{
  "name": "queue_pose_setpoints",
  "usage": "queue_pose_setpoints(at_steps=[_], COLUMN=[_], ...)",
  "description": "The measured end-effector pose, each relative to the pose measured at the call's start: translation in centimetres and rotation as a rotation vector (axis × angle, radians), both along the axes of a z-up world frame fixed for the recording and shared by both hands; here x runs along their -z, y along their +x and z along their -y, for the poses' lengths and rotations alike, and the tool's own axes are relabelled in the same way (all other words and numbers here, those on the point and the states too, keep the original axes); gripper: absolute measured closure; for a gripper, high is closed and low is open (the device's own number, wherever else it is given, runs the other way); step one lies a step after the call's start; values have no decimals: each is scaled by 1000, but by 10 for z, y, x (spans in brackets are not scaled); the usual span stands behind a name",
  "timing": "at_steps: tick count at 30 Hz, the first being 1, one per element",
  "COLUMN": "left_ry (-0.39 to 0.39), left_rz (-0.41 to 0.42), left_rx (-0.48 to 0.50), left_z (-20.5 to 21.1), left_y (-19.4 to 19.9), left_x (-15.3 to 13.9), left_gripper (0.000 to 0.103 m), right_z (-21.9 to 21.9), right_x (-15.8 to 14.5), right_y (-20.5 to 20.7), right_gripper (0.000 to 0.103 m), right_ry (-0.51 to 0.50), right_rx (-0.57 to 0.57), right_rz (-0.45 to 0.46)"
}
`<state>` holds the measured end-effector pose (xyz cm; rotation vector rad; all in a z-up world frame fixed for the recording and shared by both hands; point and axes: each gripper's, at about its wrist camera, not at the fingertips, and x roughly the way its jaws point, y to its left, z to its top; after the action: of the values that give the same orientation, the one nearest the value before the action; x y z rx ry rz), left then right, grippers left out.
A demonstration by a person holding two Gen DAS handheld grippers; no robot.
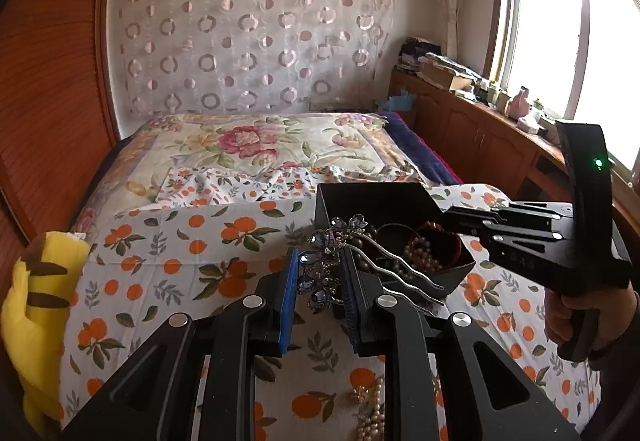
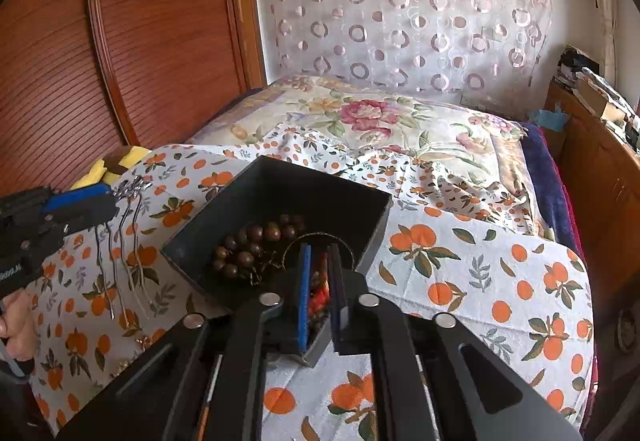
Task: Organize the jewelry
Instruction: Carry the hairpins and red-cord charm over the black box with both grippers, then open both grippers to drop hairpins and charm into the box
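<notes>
My left gripper (image 1: 319,283) is shut on a purple jewelled hair comb (image 1: 326,261), held above the bedspread just left of the black box (image 1: 360,201); its wavy metal prongs (image 1: 404,275) reach over the box's near corner. In the right wrist view the comb (image 2: 128,229) hangs from the left gripper (image 2: 116,197). My right gripper (image 2: 320,289) is shut on the near wall of the black box (image 2: 280,197). Inside lie brown wooden beads (image 2: 256,241), pearls (image 1: 422,255) and a red-brown bracelet (image 1: 440,237).
An orange-print cloth (image 2: 480,281) covers the bed. More pearl and gold jewelry (image 1: 370,413) lies on it below my left gripper. A yellow plush toy (image 1: 36,305) sits at the left edge. Wooden cabinets (image 1: 480,133) run along the right.
</notes>
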<state>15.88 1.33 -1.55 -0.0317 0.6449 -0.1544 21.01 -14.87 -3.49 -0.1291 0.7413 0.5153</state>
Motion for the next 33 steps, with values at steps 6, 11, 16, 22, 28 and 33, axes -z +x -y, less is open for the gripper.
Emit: queue_pose_setpoints(at_steps=[6, 11, 16, 22, 28, 33], left_ry=[9, 27, 46, 64, 95, 128], left_rz=[-2, -2, -12, -40, -63, -73], left_rx=[9, 23, 21, 7, 15, 26], left_z=[11, 27, 39, 47, 55, 62], left_y=[12, 28, 47, 69, 82, 91], left_x=[-2, -2, 2, 9, 17, 20], left_gripper=[84, 84, 84, 84, 84, 84], right_z=[20, 39, 58, 73, 77, 80], right_x=[-3, -7, -8, -4, -1, 7], right_y=[-7, -22, -37, -50, -62, -68], right_gripper=[78, 78, 78, 78, 78, 78], right_ry=[25, 32, 54, 76, 96, 73], right_rx=[19, 26, 35, 48, 52, 62], right_rz=[11, 29, 36, 29, 29, 28])
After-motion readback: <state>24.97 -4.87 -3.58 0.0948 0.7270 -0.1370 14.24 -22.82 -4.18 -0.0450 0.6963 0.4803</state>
